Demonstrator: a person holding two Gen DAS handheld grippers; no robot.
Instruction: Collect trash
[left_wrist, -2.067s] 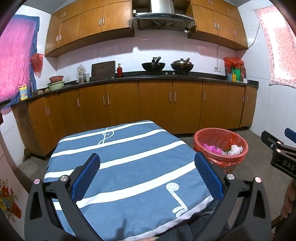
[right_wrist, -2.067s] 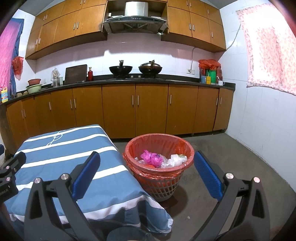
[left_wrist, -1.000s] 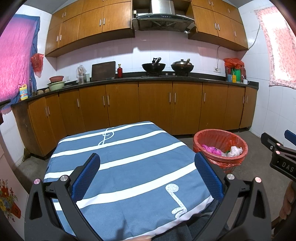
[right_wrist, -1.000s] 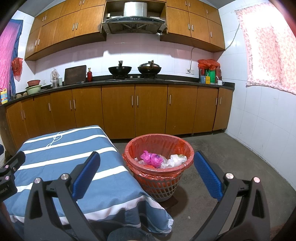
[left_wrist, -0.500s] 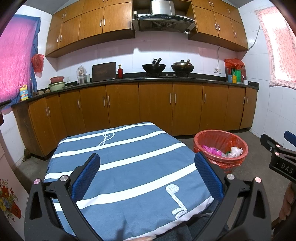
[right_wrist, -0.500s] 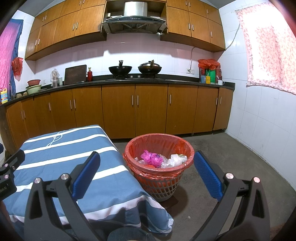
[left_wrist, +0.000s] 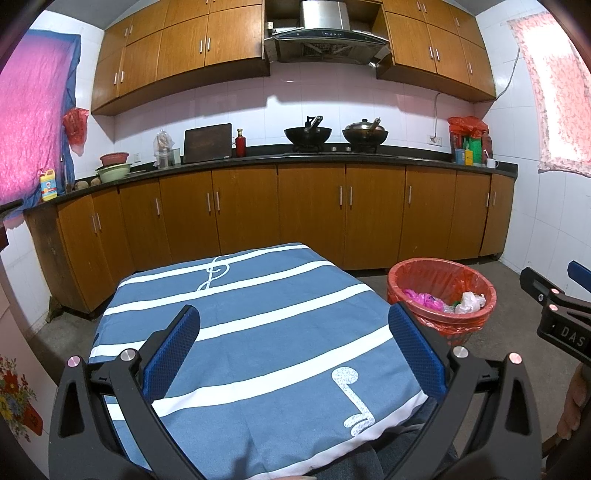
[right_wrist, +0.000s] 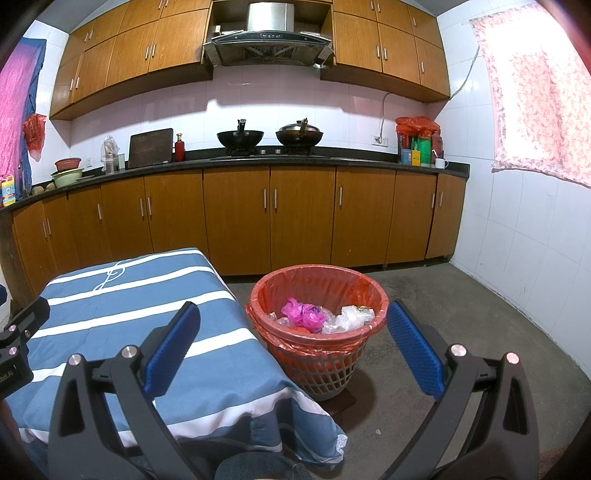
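Note:
A basket lined with a red bag (right_wrist: 317, 295) stands on the floor right of the table; it also shows in the left wrist view (left_wrist: 441, 280). Inside lie pink plastic trash (right_wrist: 301, 310) and clear crumpled wrappers (right_wrist: 349, 317). My left gripper (left_wrist: 293, 350) is open and empty, held above the blue striped tablecloth (left_wrist: 240, 314). My right gripper (right_wrist: 291, 347) is open and empty, held in front of the basket, above the table's right edge. No trash shows on the tablecloth.
Brown kitchen cabinets (right_wrist: 295, 218) with a black counter run along the back wall, with two woks (right_wrist: 240, 137) on the stove. Grey concrete floor (right_wrist: 461, 314) lies right of the basket. A white tiled wall (right_wrist: 524, 236) is on the right.
Both grippers stay open and nearly still; the views have shifted only very slightly.

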